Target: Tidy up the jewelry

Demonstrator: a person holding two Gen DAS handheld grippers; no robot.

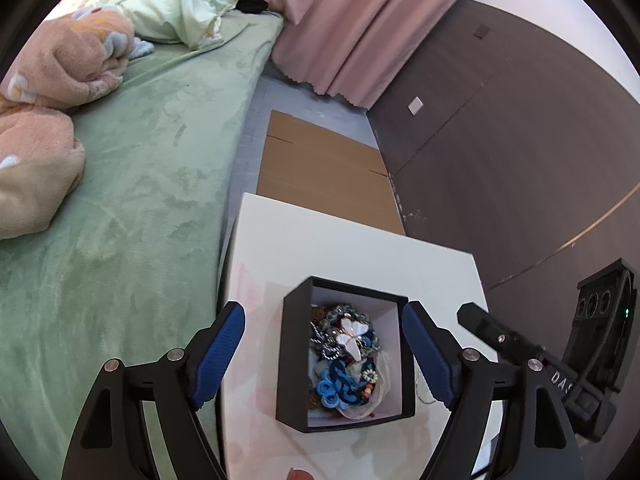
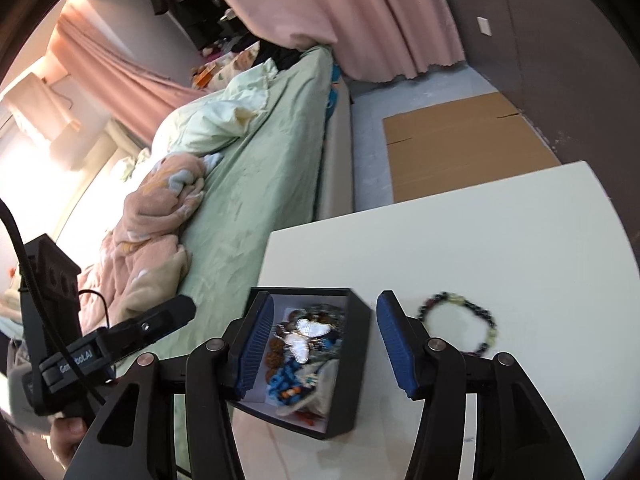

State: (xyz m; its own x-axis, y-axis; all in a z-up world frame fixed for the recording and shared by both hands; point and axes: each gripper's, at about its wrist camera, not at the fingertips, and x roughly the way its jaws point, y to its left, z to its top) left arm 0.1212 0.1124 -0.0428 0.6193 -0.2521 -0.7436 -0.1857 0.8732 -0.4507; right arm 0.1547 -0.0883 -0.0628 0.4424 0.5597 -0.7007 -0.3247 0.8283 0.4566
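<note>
A black jewelry box (image 1: 294, 360) with a white lining sits on the white table (image 1: 320, 248). It holds a pile of jewelry: a white butterfly piece (image 1: 352, 338), blue knotted cord (image 1: 338, 388) and beads. My left gripper (image 1: 323, 354) is open, its blue pads on either side of the box, above it. In the right wrist view the box (image 2: 356, 360) lies between the open fingers of my right gripper (image 2: 322, 346), with the butterfly piece (image 2: 304, 338) inside. A dark beaded bracelet (image 2: 458, 326) lies on the table (image 2: 480, 232) to the right of the box.
A bed with a green sheet (image 1: 132, 200) and crumpled blankets (image 1: 60, 64) runs along the table's left side. Flat cardboard (image 1: 324, 164) lies on the floor beyond the table. Pink curtains (image 1: 340, 20) and a dark wall (image 1: 500, 140) stand behind. The other gripper's body (image 1: 560, 352) shows at right.
</note>
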